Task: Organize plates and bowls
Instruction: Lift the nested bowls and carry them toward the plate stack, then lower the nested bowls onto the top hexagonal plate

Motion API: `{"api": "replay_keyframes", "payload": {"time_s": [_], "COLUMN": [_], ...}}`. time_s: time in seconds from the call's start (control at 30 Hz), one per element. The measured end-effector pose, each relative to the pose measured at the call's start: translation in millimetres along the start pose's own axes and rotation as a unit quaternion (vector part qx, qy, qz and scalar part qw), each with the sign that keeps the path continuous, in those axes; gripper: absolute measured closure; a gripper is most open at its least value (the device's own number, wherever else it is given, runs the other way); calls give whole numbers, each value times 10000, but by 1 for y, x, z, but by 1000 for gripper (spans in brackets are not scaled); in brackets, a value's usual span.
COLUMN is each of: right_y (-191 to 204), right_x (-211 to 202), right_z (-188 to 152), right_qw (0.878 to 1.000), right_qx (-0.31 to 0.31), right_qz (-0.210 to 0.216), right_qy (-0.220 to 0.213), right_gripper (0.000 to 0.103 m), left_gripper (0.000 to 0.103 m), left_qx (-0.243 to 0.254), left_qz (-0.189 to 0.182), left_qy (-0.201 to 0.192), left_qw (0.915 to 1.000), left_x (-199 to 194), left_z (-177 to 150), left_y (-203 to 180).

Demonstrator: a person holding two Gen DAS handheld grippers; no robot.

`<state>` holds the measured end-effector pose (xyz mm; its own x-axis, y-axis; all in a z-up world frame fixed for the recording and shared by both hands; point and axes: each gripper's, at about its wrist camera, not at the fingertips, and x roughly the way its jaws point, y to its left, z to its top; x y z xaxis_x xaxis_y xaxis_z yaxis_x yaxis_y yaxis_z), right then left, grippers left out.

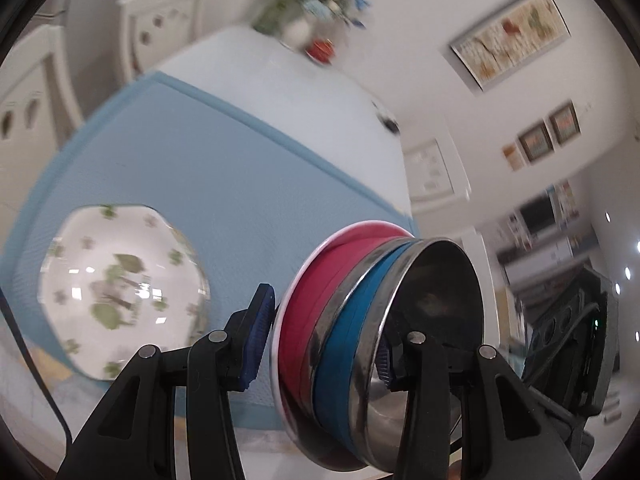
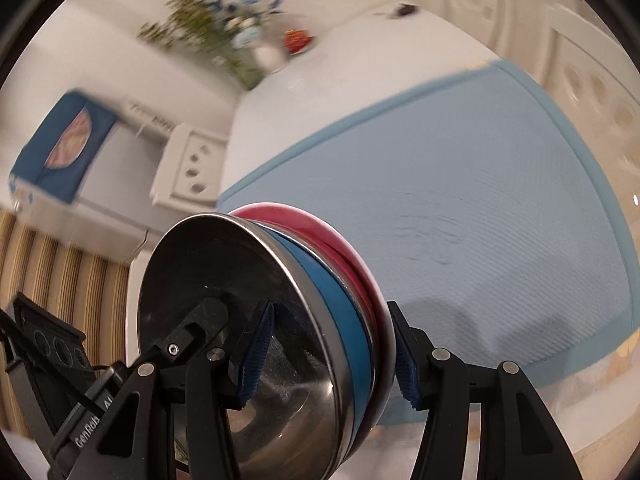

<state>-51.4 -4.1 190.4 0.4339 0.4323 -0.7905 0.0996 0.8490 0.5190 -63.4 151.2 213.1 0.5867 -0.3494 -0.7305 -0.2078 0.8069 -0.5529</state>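
Nested stack (image 1: 360,320) of a steel bowl (image 1: 432,300), a blue bowl (image 1: 344,340) and a pink dish (image 1: 316,284), held on edge above the blue mat (image 1: 240,168). Left gripper (image 1: 320,344) clamps the stack across its rims, one pad on the pink underside, the other inside the steel bowl. Right gripper (image 2: 328,356) clamps the same stack from the opposite side. A floral bowl (image 1: 120,292) lies left of the left gripper. Beyond the right gripper the mat is bare to its far border, and past it white desk (image 2: 360,88)
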Motion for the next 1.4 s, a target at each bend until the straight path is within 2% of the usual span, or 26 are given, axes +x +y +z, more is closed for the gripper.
{"api": "replay_keyframes", "payload": {"time_s": [0.17,0.37,0.63,0.83,0.97,1.13,1.4], "right_y": [50,104,120,102,86,77,79], "right_x": [11,41,105,150,169,182,191], "right_z": [-8,-29,-52,-65,-69,-73,-73], "right_qw": [9983,9956,9969,9943,9919,9883,9871], "right_qx": [-424,-693,-342,114,397,653,692], "right_qz": [340,463,135,-302,-580,-738,-858], "right_qy": [191,421,693,1017,1059,1164,1163], "right_gripper": [49,49,49,49,49,49,49], "left_gripper": [62,62,62,62,62,62,62], "left_qx": [-293,-433,-468,-357,-214,9,191], "left_qz": [368,509,545,477,390,418,318], "left_qy": [-456,-640,-4,657,1023,1176,1283], "left_qw": [9979,9957,9974,9961,9938,9922,9910], "left_x": [-44,-68,-40,1,25,38,51], "left_z": [12,25,36,36,32,28,33], "left_y": [24,66,132,162,171,172,182]}}
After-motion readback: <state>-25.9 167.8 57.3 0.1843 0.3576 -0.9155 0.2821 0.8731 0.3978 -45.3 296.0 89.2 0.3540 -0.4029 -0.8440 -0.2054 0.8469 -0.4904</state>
